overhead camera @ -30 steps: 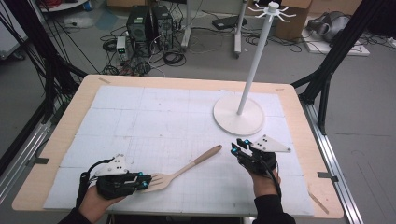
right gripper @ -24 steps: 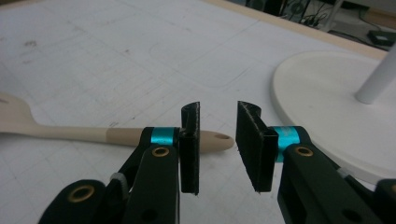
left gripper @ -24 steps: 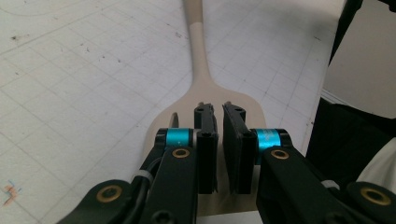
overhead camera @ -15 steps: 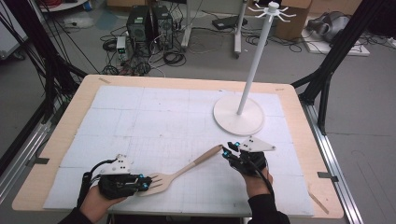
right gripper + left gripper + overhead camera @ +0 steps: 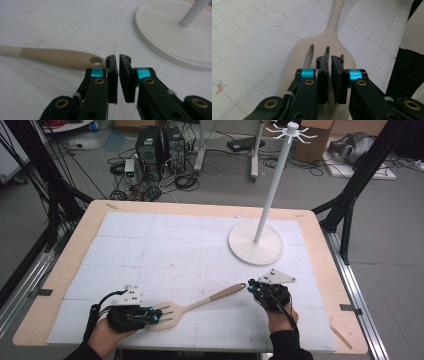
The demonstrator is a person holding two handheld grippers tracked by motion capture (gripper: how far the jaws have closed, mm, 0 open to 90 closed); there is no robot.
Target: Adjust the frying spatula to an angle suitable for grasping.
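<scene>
Both grippers, left (image 5: 159,314) and right (image 5: 251,288), sit closed and empty beside the spatula (image 5: 192,306), which lies unlifted near the table's front edge; hanging it on the stand (image 5: 256,245) remains.

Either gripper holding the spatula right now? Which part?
Neither, as far as the views show. The left gripper hangs shut over the spatula blade; the right gripper, jaws just closed, sits empty beside the handle's holed end.

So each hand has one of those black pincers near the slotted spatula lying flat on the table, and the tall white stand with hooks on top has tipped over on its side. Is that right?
Not quite. The white stand has not tipped over: in the high view it stands upright on its round base, pole rising to the hooks. The rest holds: the slotted spatula lies flat on the table, with the left gripper at its blade and the right gripper at its handle end.
</scene>
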